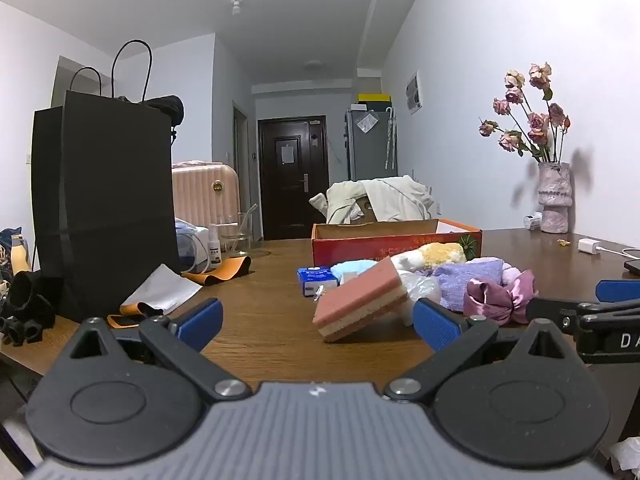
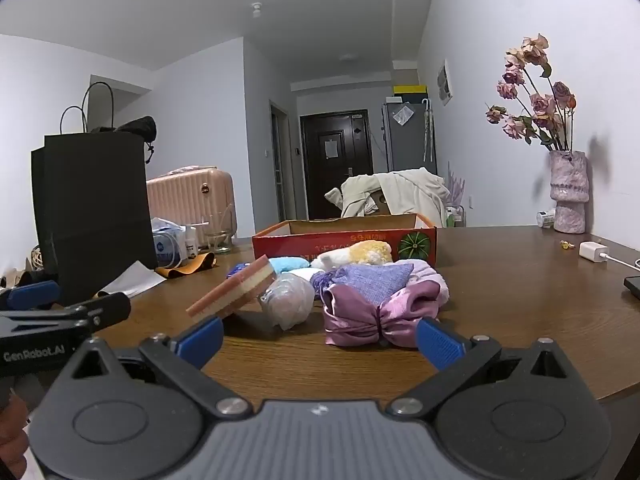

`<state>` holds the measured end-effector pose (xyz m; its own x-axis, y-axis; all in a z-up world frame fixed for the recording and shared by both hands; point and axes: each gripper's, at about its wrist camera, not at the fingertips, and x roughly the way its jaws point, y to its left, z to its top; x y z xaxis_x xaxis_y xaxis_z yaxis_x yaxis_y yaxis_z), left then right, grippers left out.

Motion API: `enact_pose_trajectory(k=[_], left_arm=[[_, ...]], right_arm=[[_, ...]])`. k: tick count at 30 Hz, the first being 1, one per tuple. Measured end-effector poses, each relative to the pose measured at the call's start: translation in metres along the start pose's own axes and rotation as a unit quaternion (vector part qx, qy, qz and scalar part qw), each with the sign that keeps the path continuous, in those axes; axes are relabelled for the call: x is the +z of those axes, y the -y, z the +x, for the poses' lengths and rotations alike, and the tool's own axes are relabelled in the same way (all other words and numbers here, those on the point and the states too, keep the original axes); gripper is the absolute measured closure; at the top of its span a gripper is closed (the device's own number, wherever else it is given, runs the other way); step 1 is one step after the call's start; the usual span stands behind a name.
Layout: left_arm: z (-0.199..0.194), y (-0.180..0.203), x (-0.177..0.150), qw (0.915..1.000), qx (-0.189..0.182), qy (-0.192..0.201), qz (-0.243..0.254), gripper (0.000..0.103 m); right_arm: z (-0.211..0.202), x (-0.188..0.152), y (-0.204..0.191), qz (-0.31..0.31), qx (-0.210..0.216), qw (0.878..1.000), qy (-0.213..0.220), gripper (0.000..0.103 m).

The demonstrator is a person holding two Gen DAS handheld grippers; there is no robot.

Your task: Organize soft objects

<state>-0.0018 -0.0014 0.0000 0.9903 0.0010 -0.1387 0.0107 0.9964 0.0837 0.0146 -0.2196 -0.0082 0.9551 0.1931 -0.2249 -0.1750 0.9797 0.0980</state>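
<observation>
I hold both tools low over the brown tabletop point(image 1: 260, 320), each aimed almost level and tipped slightly down toward a heap of soft things. The left tool point(image 1: 316, 322) is spread wide with nothing between its blue fingers point(image 1: 202, 322); a pink and cream sponge point(image 1: 360, 300) leans tilted just ahead of it. The right tool point(image 2: 320, 340) is likewise released and empty, its blue fingers point(image 2: 438, 342) spread to either side of a mauve satin bundle point(image 2: 380, 312) that lies just beyond them, not touched. Behind the bundle sit a folded purple cloth point(image 2: 376, 278), a crinkled clear plastic bag point(image 2: 288, 300) and a yellow and white plush point(image 2: 360, 254), all pressed together in front of a red cardboard box point(image 2: 344, 240) with a green melon printed on it; its lettering is too blurred to read. In the right view, the left tool's body at the left edge reads "GenRobot.AI". In the left view, the right tool's arm is cut off after the letters "DA". A tall black paper bag point(image 1: 104, 208) hides much of the left side. A small blue and white carton point(image 1: 316, 280) carries print I cannot make out.
</observation>
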Motion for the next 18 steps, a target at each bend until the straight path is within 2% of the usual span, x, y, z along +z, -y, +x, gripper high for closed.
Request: enact_pose_trajectory(k=[1,4,18], left_arm=[[0.0028,-0.0019,0.0011,0.9998,-0.006,-0.017,-0.012,0.000],[0.0049,-0.0032,0.0020,0.9997,-0.005,-0.019,-0.016,0.000],[0.0015,-0.0001,0.0002,0.9999,-0.008,-0.011,-0.009,0.000]], right_arm=[[0.0013,0.0004,0.0005,0.001,-0.002,1.000,-0.007,0.000],[0.0008,0.0009,0.0019,0.002,-0.003,1.000,-0.010,0.000],[0.0040,-0.0013,0.0011,0.004,-0.008,1.000,-0.013,0.000]])
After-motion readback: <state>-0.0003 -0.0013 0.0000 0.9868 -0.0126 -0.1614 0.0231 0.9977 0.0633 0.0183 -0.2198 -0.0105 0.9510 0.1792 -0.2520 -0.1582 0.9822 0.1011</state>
